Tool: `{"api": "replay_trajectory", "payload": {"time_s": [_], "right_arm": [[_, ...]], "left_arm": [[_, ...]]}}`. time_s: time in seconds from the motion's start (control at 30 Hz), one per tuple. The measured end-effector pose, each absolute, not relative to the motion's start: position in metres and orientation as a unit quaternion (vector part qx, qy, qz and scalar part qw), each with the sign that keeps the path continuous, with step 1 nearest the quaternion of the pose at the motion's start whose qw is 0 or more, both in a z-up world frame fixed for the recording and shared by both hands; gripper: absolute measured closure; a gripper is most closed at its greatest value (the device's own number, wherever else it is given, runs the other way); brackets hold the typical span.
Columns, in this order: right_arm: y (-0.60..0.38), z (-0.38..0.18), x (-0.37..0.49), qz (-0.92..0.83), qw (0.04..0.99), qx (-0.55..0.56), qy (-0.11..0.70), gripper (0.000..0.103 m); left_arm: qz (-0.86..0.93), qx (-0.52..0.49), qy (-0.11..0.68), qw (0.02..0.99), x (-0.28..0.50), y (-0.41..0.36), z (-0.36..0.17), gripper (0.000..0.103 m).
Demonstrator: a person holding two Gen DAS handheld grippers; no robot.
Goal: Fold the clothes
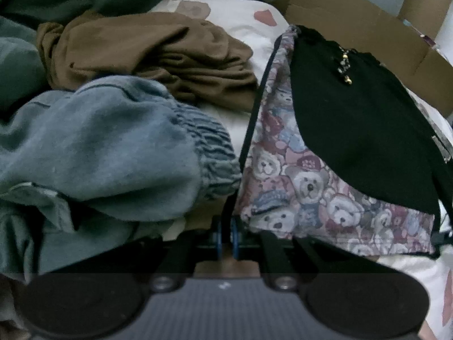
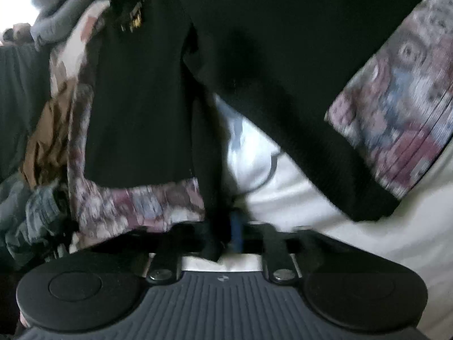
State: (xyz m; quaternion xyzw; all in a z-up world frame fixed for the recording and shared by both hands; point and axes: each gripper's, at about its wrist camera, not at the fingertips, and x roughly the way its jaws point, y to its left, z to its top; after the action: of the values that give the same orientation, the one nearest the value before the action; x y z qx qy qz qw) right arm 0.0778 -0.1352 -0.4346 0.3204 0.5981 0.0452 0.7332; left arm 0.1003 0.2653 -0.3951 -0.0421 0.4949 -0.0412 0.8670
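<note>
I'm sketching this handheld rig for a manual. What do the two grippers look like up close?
Both match. The left gripper has a dark grey ribbed body with a small pale mark, round black discs either side, silver screws, black finger arms and blue parts at the fingertips. The right gripper shows the same parts, blurred. No sleeves or cables are visible.

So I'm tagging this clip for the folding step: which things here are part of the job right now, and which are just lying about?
In hand:
- teddy-bear print garment with black panel
- left tool, shut on its dark edge
- right tool, shut on its black cloth

Lying about:
- blue sweatshirt
- brown garment
- cardboard box
- white heart-print sheet
</note>
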Motion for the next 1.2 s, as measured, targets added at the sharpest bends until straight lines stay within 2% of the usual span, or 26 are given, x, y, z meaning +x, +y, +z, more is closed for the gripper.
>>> {"api": "replay_trajectory", "payload": {"time_s": [0.27,0.47,0.57,0.67,0.73,0.87,0.93,1.0,1.2], "right_arm": [[-0.133,-0.426,0.076,0.082,0.722,0.293,0.621,0.103],[-0.121,-0.437,0.083,0.071,0.726,0.259,0.633,0.103],[-0.119,-0.43,0.091,0.082,0.722,0.232,0.647,0.1],[-0.125,-0.417,0.095,0.1,0.723,0.21,0.651,0.093],[-0.132,-0.404,0.101,0.114,0.731,0.195,0.644,0.084],[-0.145,-0.379,0.118,0.131,0.751,0.17,0.624,0.078],[-0.151,-0.368,0.125,0.135,0.764,0.152,0.612,0.072],[-0.152,-0.358,0.129,0.133,0.787,0.116,0.591,0.072],[-0.16,-0.334,0.151,0.14,0.821,0.018,0.553,0.072]], "left_arm": [[-0.021,-0.057,0.493,0.868,0.093,0.269,-0.378,0.096],[-0.006,-0.054,0.515,0.855,0.096,0.268,-0.404,0.094],[-0.002,-0.044,0.523,0.851,0.097,0.263,-0.398,0.089],[-0.012,-0.039,0.527,0.849,0.09,0.26,-0.385,0.087],[-0.026,-0.041,0.526,0.849,0.083,0.26,-0.374,0.086],[-0.04,-0.066,0.517,0.852,0.078,0.258,-0.355,0.085],[-0.047,-0.068,0.508,0.858,0.081,0.254,-0.347,0.077],[-0.054,-0.069,0.496,0.864,0.089,0.248,-0.341,0.071],[-0.075,-0.067,0.465,0.879,0.118,0.232,-0.333,0.074]]}}
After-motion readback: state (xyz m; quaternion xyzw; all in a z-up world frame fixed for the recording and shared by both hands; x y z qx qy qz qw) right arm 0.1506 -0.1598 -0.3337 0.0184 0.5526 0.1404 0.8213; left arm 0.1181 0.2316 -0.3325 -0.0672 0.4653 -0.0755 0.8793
